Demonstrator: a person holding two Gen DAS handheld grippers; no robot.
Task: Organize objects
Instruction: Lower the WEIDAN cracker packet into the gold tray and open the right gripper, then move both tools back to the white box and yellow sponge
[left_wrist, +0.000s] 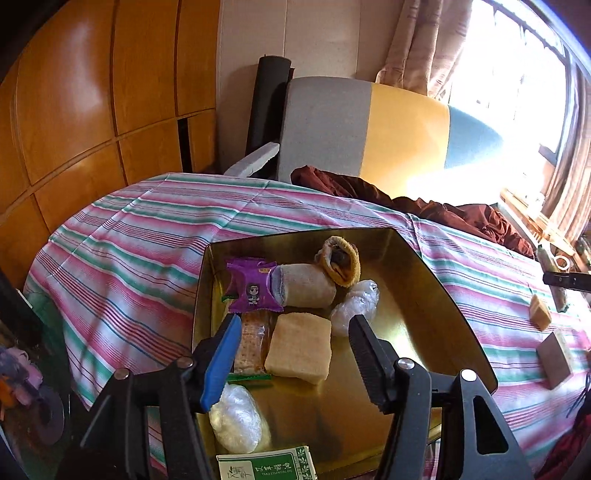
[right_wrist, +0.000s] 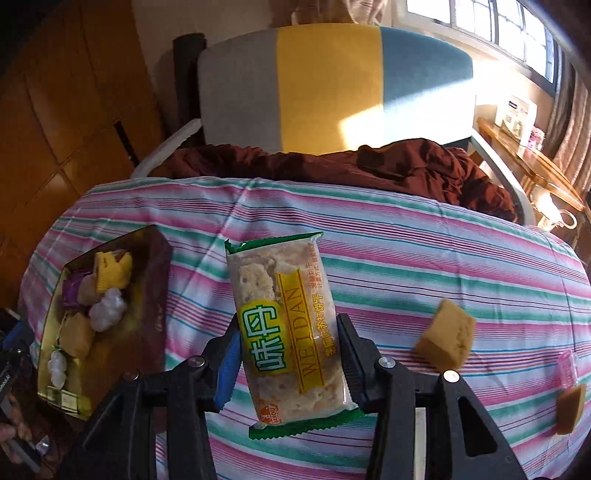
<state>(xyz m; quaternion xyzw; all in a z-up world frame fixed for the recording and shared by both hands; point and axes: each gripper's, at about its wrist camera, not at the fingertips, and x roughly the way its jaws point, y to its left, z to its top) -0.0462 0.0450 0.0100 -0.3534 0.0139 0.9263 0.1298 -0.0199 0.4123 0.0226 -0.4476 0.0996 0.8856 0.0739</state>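
A gold box (left_wrist: 424, 295) lies on the striped cloth and holds several items: a purple snack packet (left_wrist: 253, 286), a grey rolled cloth (left_wrist: 306, 286), a tan sponge block (left_wrist: 299, 347), a cracker pack (left_wrist: 253, 343) and plastic-wrapped lumps (left_wrist: 354, 304). My left gripper (left_wrist: 291, 332) hangs open and empty above the box. My right gripper (right_wrist: 288, 354) is shut on a green-edged cracker pack (right_wrist: 284, 325), held above the cloth. The box also shows at the left in the right wrist view (right_wrist: 147, 295).
Tan sponge blocks (right_wrist: 445, 341) (right_wrist: 570, 408) and a pink item (right_wrist: 569, 363) lie on the striped cloth (right_wrist: 406, 240) at the right. A maroon garment (right_wrist: 369, 166) and a grey-yellow-blue chair back (right_wrist: 332, 81) stand behind. A green-white packet (left_wrist: 266, 465) sits at the box's near edge.
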